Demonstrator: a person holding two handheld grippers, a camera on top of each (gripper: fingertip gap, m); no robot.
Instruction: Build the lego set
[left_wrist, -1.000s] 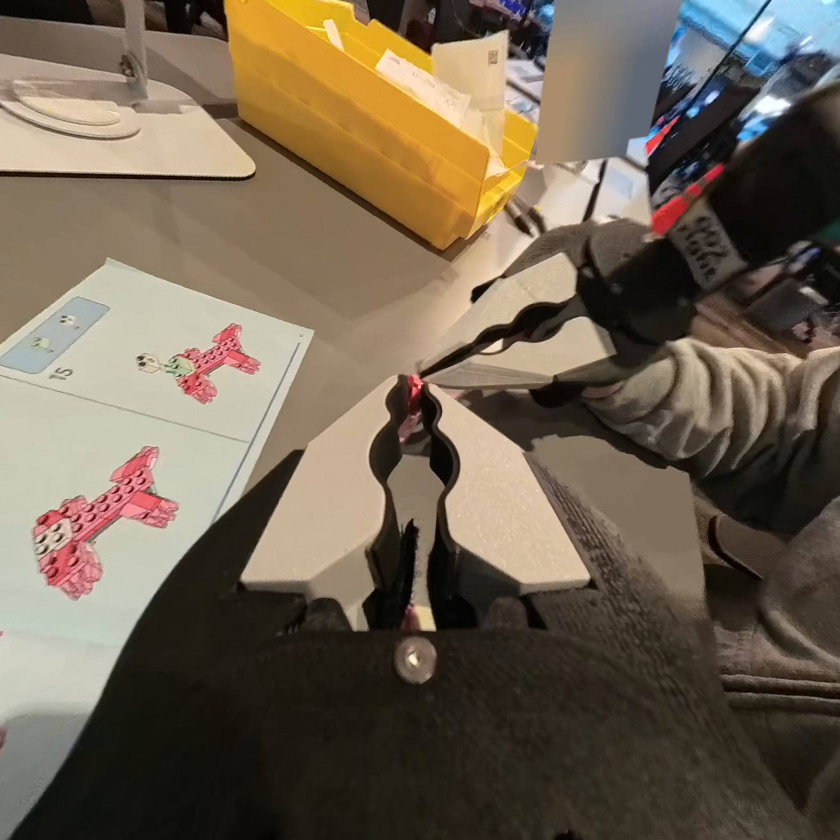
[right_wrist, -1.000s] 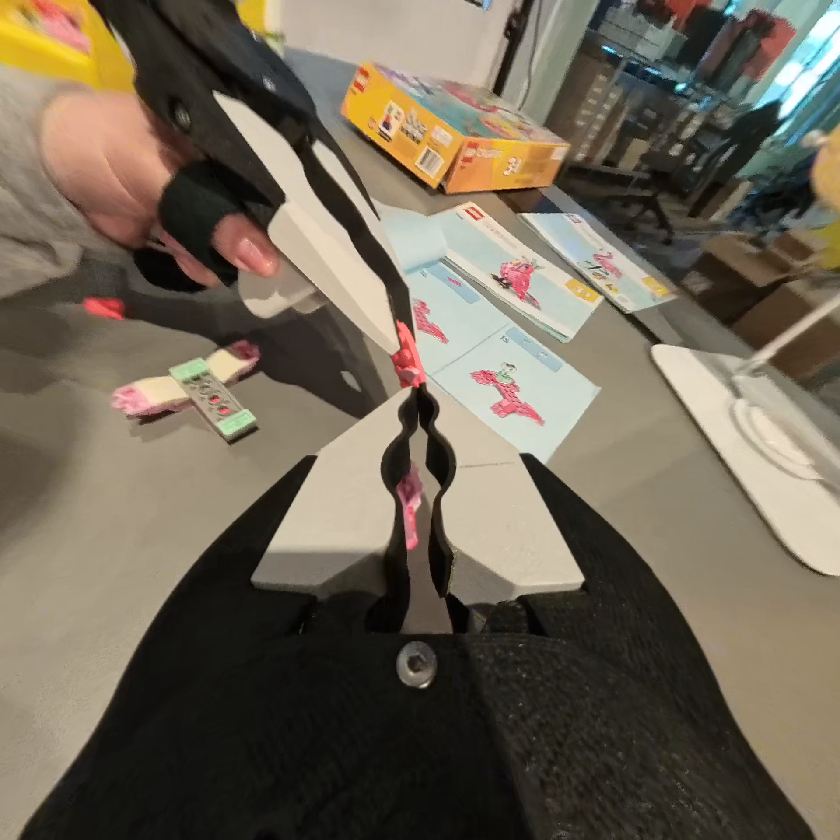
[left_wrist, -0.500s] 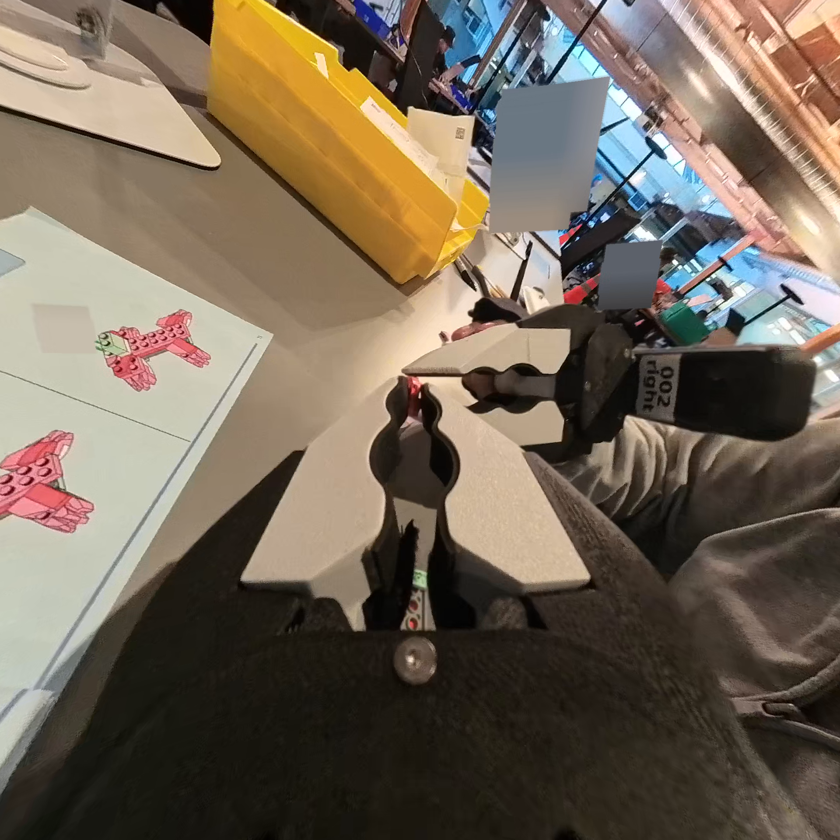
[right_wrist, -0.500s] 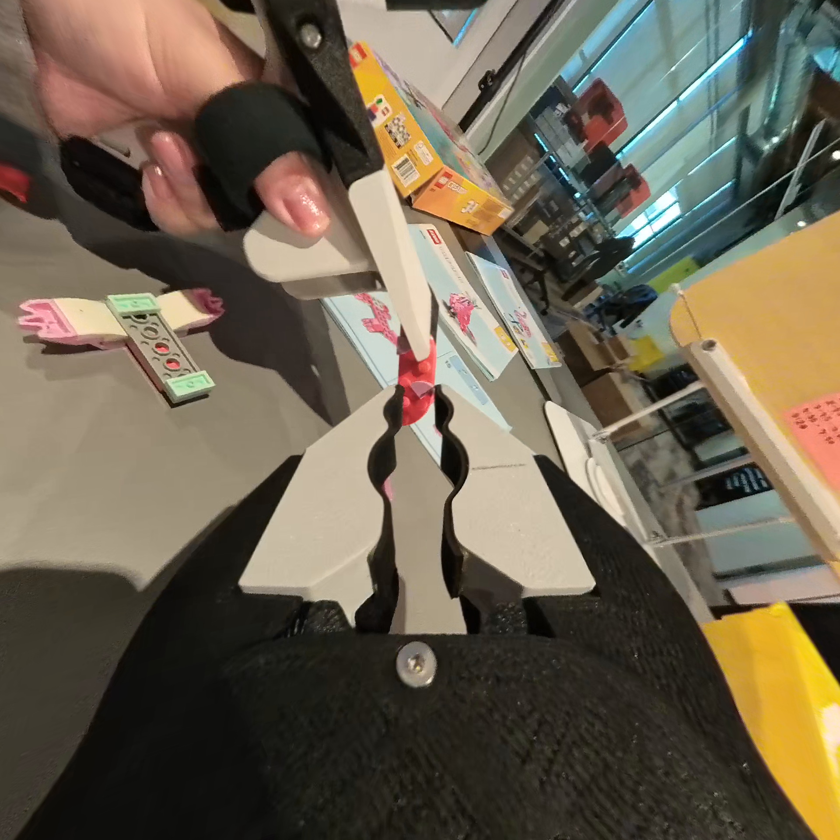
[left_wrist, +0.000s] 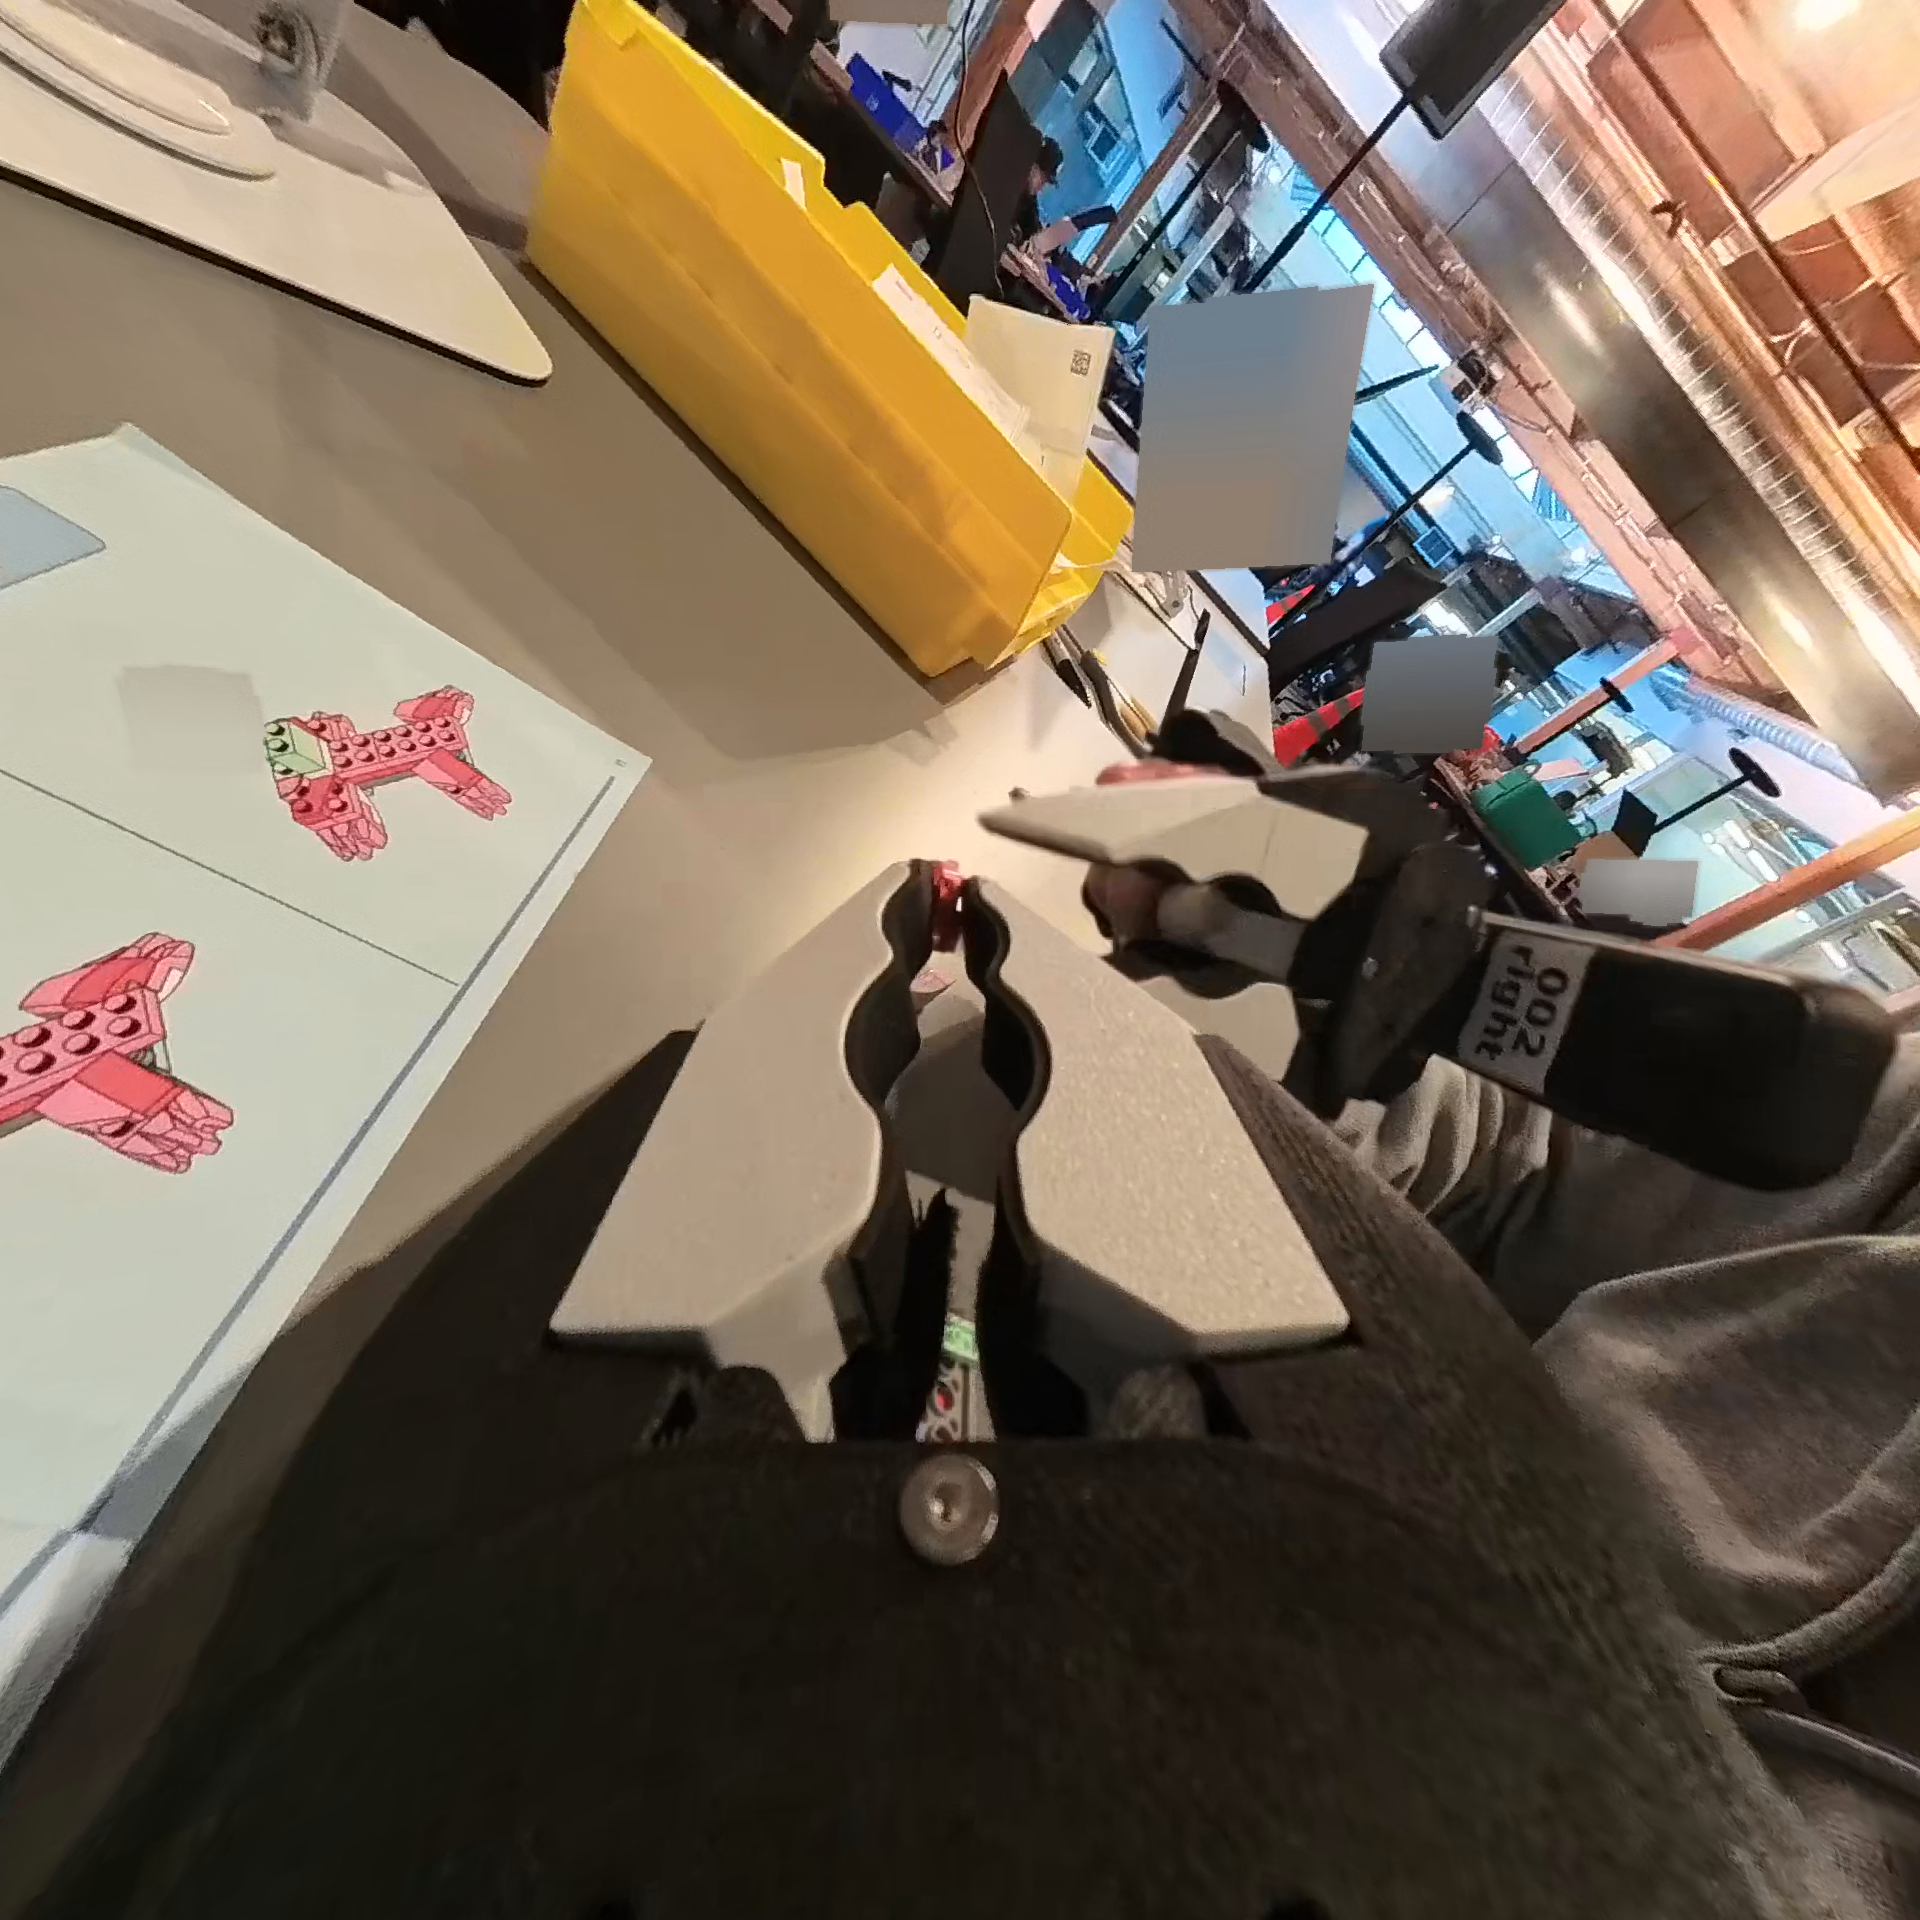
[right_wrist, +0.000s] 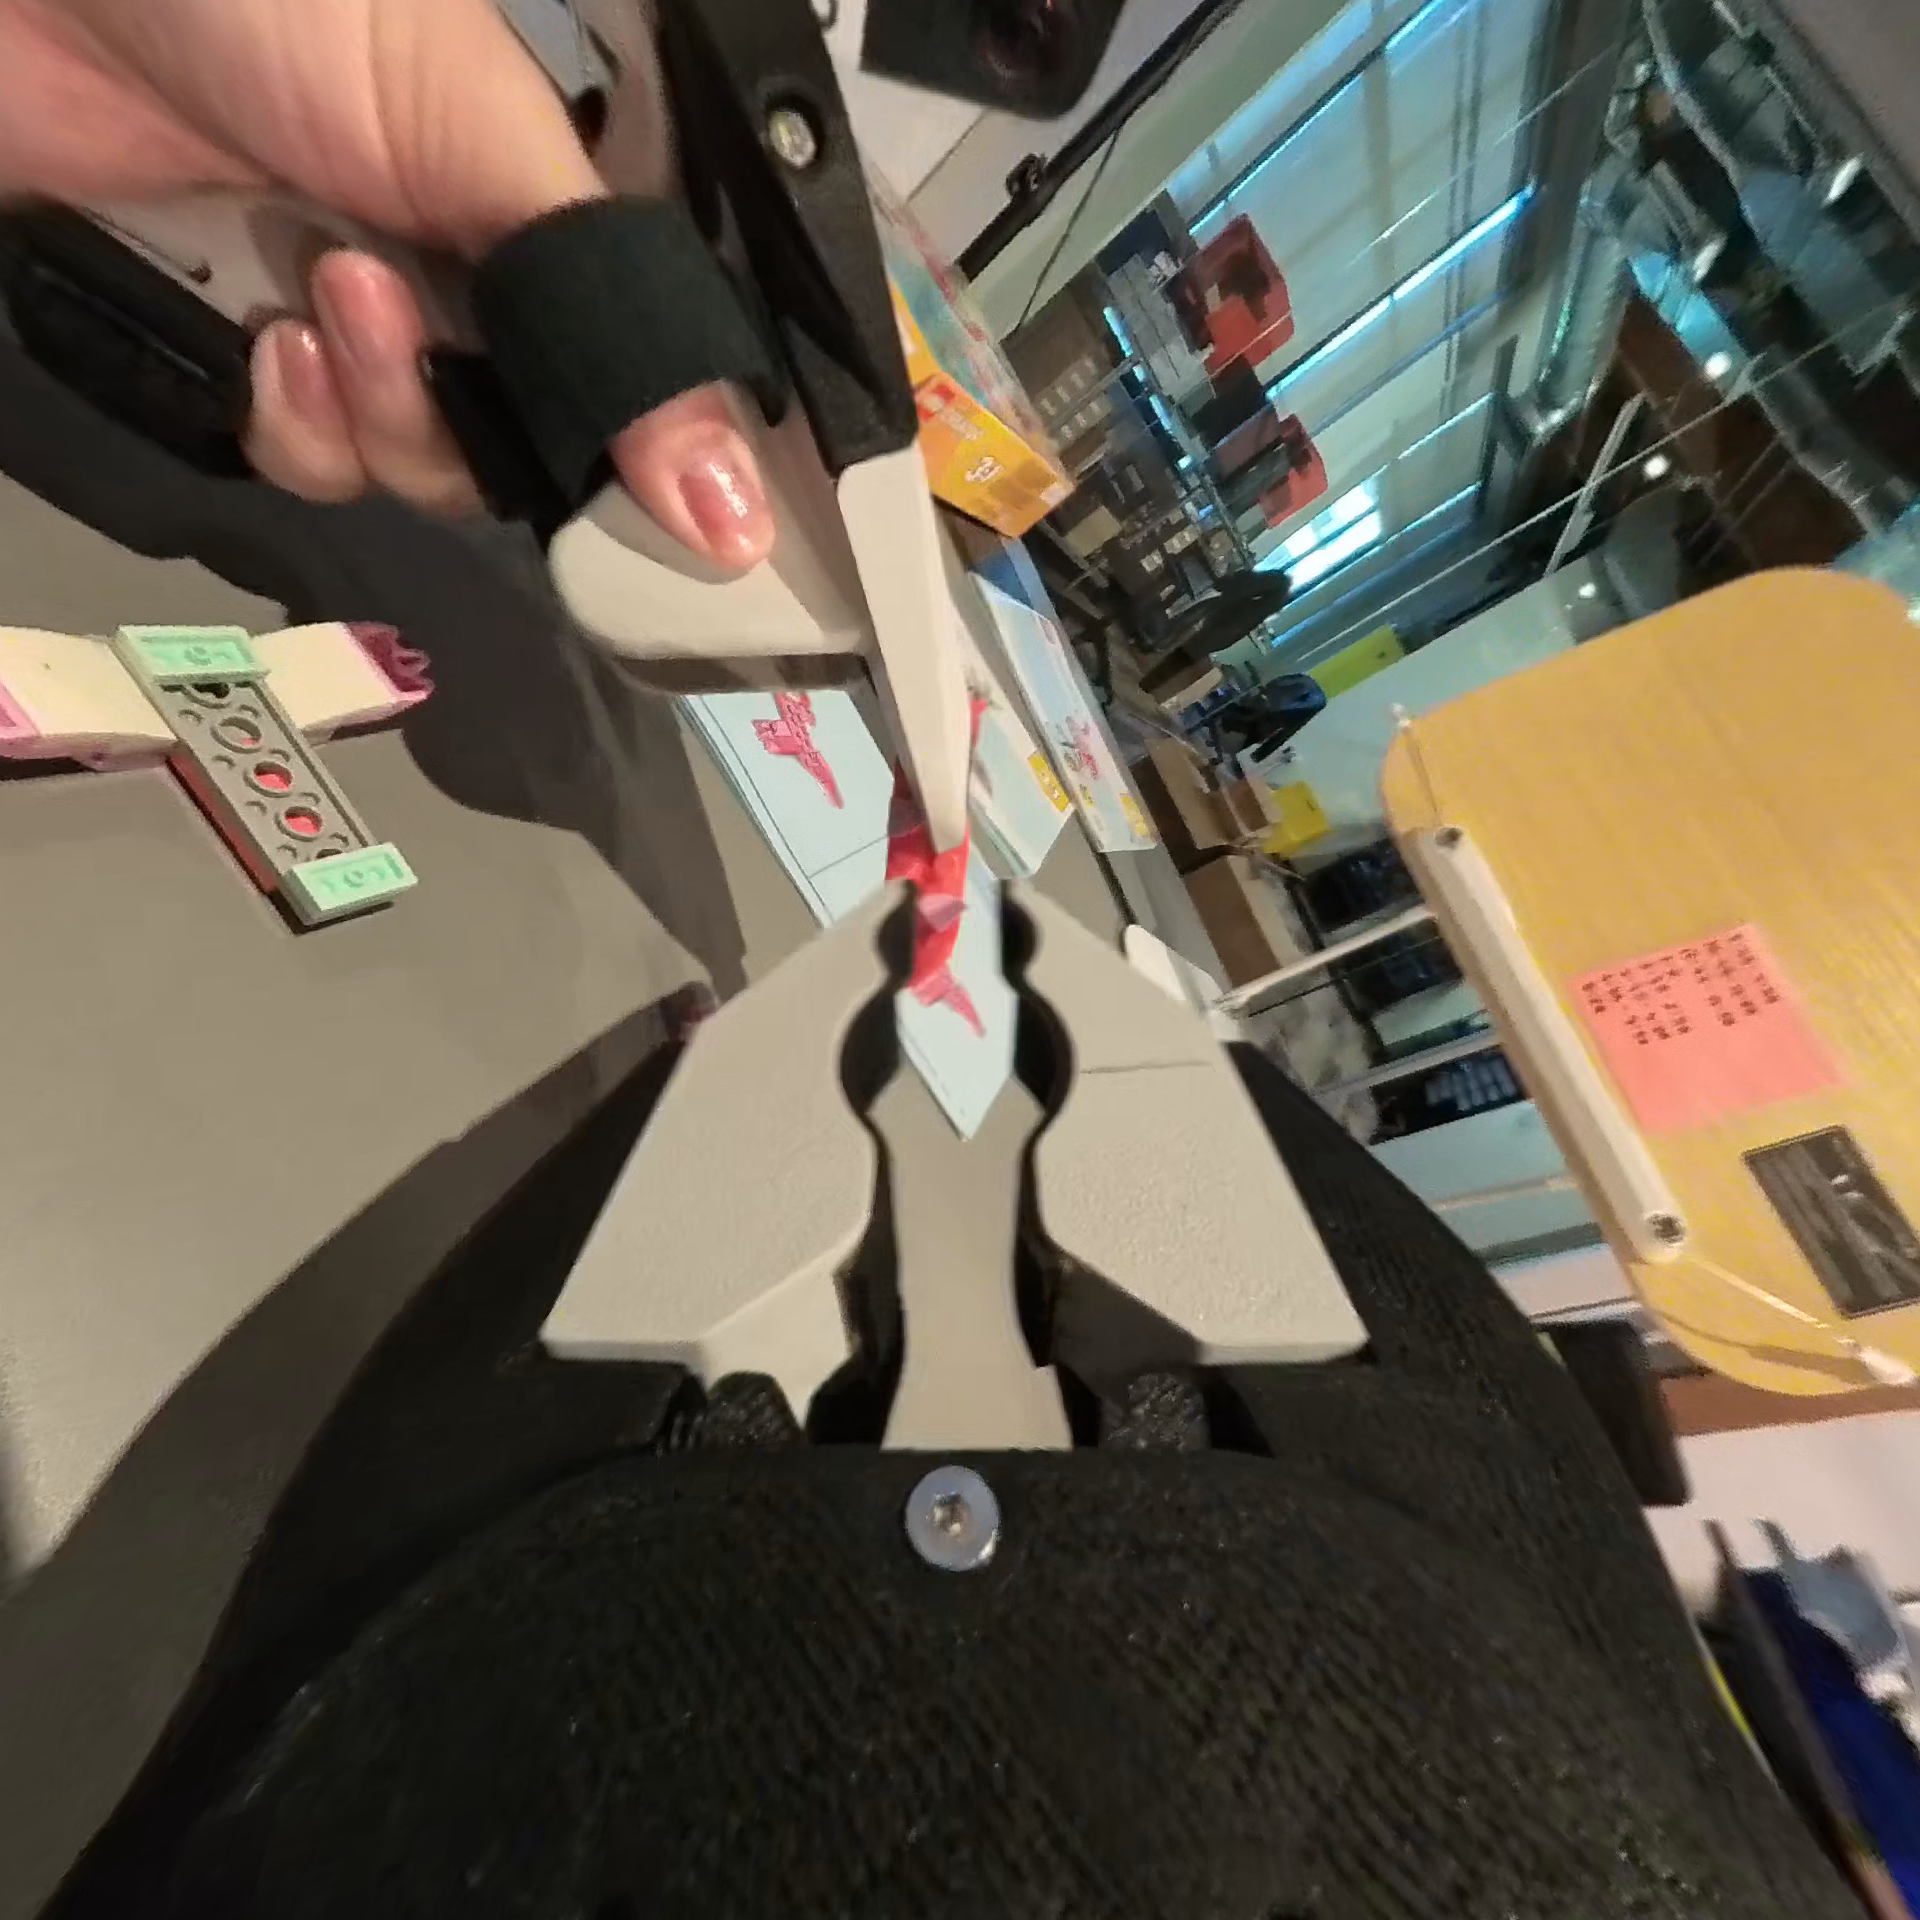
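Left tongs (left_wrist: 948, 902) pinch a red piece (left_wrist: 945, 914) by its edge; right tongs (right_wrist: 951, 904), at 2 o'clock, stand parted beside it. Any nudge could flick it onto the table (left_wrist: 665, 582).

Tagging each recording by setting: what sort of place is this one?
Probably a shared workshop or lab. A long yellow plastic parts bin sits on the grey worktable, shelving stacked with boxes lines the far glazed wall, and further benches crowded with equipment stand behind.
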